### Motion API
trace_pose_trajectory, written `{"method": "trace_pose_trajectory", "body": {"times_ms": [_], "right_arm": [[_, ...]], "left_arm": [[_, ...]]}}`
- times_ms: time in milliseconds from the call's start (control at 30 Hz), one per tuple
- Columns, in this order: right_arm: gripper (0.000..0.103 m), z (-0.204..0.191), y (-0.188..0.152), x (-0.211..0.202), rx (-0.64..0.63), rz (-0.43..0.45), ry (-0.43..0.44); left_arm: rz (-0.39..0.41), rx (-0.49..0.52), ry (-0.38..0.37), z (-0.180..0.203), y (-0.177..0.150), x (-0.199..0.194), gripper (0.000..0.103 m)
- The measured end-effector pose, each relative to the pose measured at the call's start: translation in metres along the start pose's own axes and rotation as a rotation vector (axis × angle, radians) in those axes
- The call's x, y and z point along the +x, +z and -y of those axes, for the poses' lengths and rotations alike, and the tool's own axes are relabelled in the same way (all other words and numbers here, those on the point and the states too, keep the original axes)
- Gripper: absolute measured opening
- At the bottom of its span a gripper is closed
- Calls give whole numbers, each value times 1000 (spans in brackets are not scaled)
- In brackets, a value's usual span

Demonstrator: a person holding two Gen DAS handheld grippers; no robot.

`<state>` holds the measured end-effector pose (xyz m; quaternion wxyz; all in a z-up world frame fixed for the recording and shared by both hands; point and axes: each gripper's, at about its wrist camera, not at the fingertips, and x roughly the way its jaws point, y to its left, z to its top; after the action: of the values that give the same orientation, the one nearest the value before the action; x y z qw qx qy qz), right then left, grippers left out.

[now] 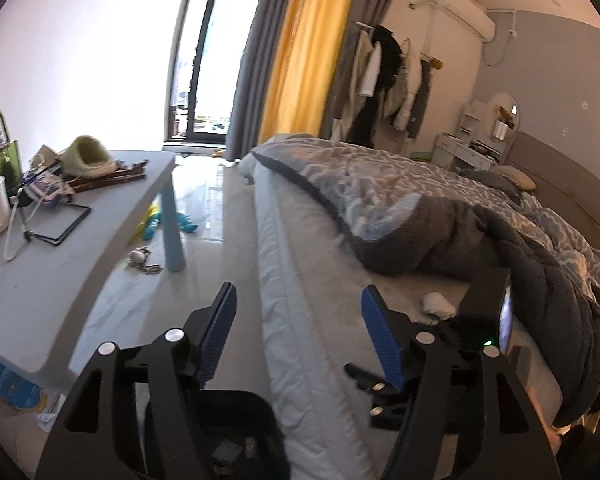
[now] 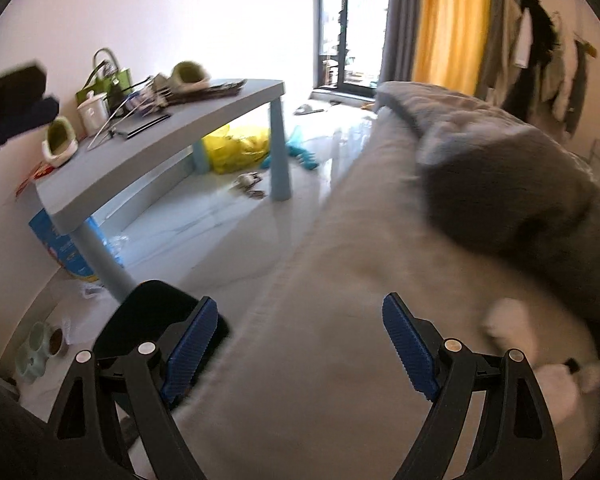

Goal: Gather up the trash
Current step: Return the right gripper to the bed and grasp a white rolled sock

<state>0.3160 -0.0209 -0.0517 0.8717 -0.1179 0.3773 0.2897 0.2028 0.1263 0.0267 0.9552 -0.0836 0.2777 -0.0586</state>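
Both the left tool (image 1: 298,334) and the right tool (image 2: 300,350) gape wide, holding nothing, above the pale grey mattress edge (image 1: 300,280). A crumpled white tissue (image 1: 438,304) lies on the bed at the left tool's two o'clock, beside the dark grey quilt (image 1: 480,232); the light blue desk (image 2: 172,148) stands at ten o'clock.

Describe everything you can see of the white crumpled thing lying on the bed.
The white crumpled wad looks like tissue or soft paper, bunched into an irregular lump. It lies on the pale sheet of the bed near the mattress edge, just in front of the dark grey quilt. In the right wrist view it shows blurred. Neither pair of tongs touches it.
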Motion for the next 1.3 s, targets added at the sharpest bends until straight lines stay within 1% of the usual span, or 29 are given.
{"method": "trace_pose_trajectory", "body": {"times_ms": [133, 333, 433, 533, 767, 900, 1067, 1200, 1233, 1267, 1300], "right_arm": [[86, 47, -11, -12, 34, 2, -55], [86, 108, -34, -31, 83, 0, -125], [86, 130, -45, -37, 99, -5, -147], [86, 150, -59, -42, 116, -11, -163], [86, 173, -73, -40, 142, -40, -142], [86, 182, -79, -35, 131, -57, -133], [86, 191, -83, -27, 143, -65, -124], [86, 187, -87, -19, 97, -78, -106], [83, 184, -87, -17, 87, -77, -110], [75, 183, -87, -17, 76, -77, -121], [74, 184, -87, -17, 76, -79, -127]], "left_arm": [[-31, 3, -46, 19, -3, 21, 72], [-56, 40, -79, 49, -13, 48, 76], [-64, 50, -94, 57, -18, 61, 79], [-79, 56, -94, 63, -21, 77, 79], [-98, 42, -98, 72, -29, 105, 80], [-104, 36, -111, 78, -31, 113, 81], [-114, 17, -129, 83, -31, 124, 85], [-124, 1, -149, 91, -32, 134, 86], [-127, -3, -155, 93, -33, 137, 86], [-131, -6, -159, 95, -33, 140, 86], [-134, -8, -161, 98, -33, 143, 86]]}}
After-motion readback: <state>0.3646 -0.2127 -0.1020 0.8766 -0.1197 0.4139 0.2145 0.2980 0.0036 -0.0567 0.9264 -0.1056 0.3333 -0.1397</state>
